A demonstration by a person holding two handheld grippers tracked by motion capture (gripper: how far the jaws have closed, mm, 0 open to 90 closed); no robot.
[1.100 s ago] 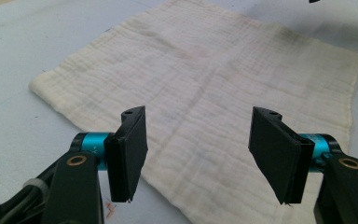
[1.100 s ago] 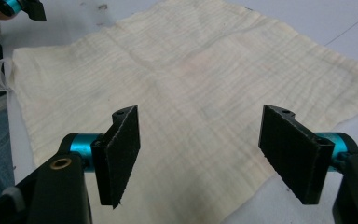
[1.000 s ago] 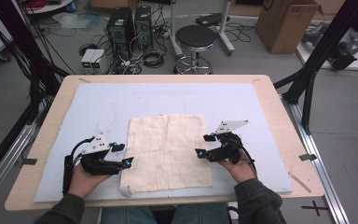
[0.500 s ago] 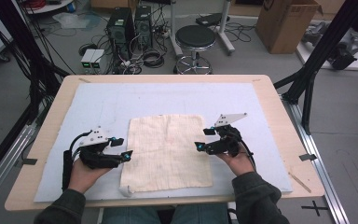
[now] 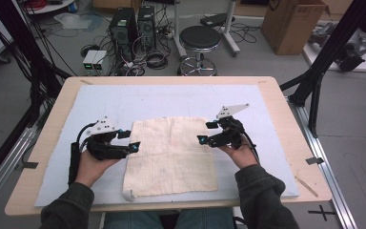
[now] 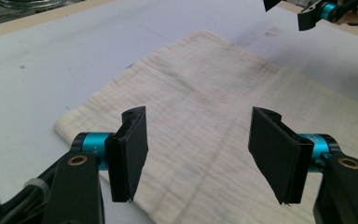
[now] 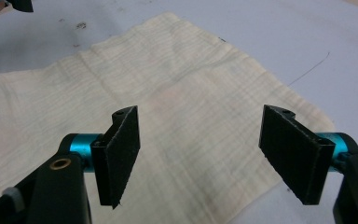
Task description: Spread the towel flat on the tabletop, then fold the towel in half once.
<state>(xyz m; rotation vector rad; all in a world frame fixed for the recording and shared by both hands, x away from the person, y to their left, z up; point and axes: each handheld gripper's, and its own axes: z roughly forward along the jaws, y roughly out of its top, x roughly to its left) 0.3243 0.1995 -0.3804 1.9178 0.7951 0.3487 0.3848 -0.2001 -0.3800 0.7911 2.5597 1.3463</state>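
High view looks forward and down over the table [image 5: 52, 102]; both gripper views sit close above the shared cloth [image 5: 171, 155], facing inward.

wood table [image 5: 286, 119], blue mat [image 5: 171, 100], cream cloth [image 5: 171, 152]

A cream, crinkled cloth [image 5: 170, 151] lies flat, roughly square, on the table's near middle.

Even, diffuse overhead light fills the room, bright and without glare. Beneath each hand-held gripper, left [image 5: 128, 141] and right [image 5: 208, 133], the shadow on the desk [image 5: 171, 81] is faint and soft. The high view is slightly soft, with straight lines bowing at its edges. In both gripper views the near black pads [image 6: 133, 154] are sharp, while the cream cloth [image 7: 121, 70] beyond them blurs slightly.
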